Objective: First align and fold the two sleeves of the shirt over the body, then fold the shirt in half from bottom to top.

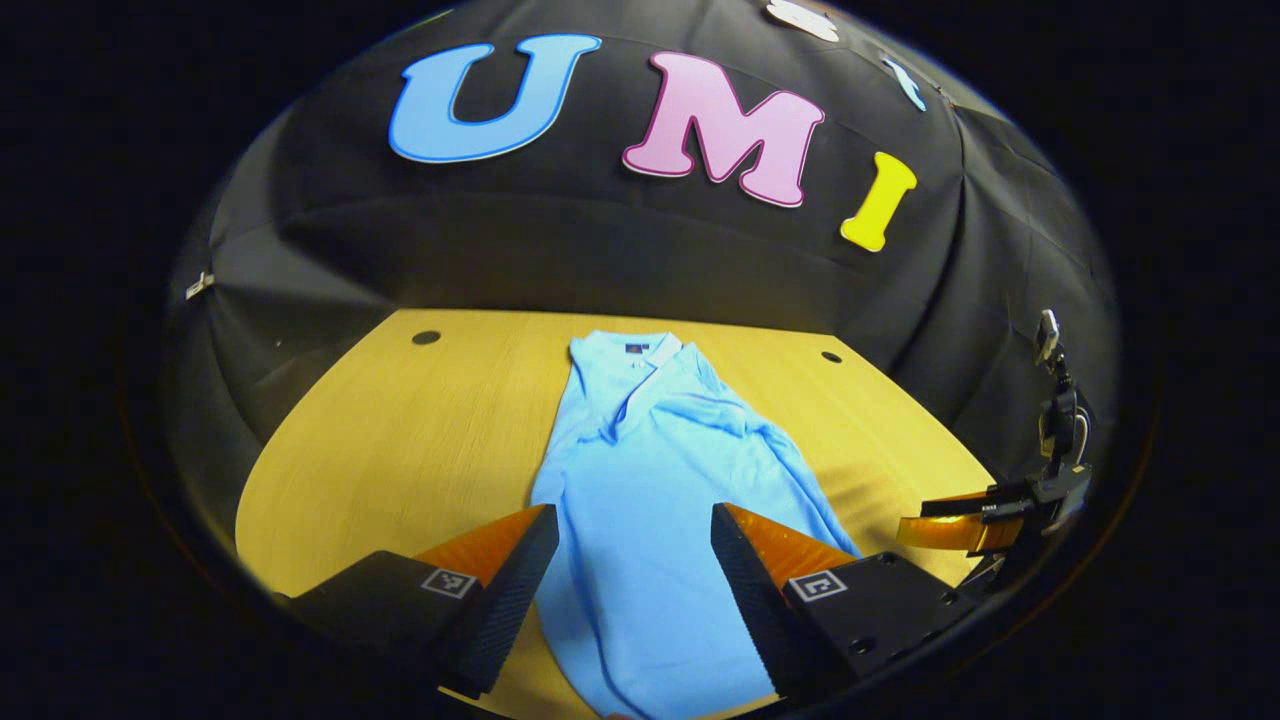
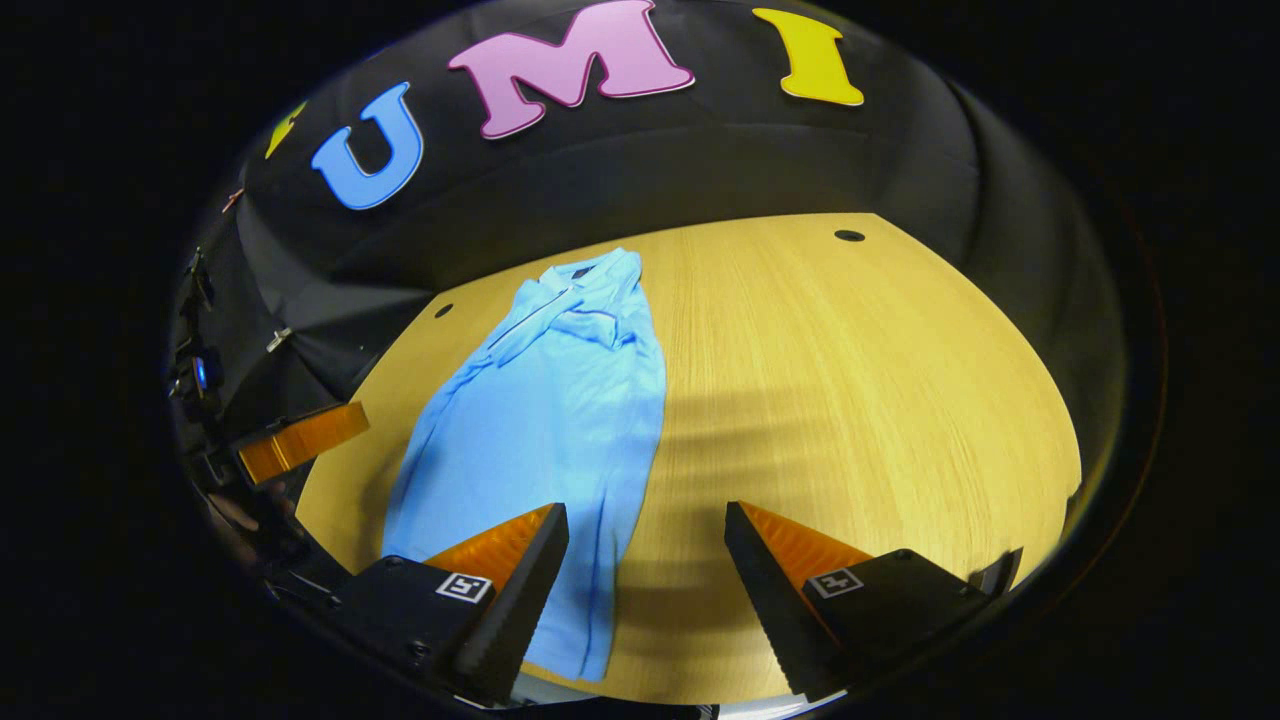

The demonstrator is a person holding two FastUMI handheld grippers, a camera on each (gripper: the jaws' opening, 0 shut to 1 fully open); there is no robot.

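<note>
A light blue polo shirt (image 1: 650,480) lies lengthwise on the wooden table (image 1: 400,440), collar at the far end, with both sleeves lying folded in over the body. My left gripper (image 1: 635,525) hovers open above the shirt's lower half, nothing between its fingers. In the right gripper view the same shirt (image 2: 545,420) lies left of centre. My right gripper (image 2: 647,525) is open above the shirt's right hem corner and bare table (image 2: 850,400). The right gripper (image 1: 960,530) also appears at the far right of the left gripper view, and the left gripper (image 2: 300,440) at the left edge of the right gripper view.
Two dark round holes (image 1: 426,337) (image 1: 831,356) sit in the tabletop near its far corners. Black cloth walls close the booth behind and beside the table. A wide stretch of bare wood lies right of the shirt in the right gripper view.
</note>
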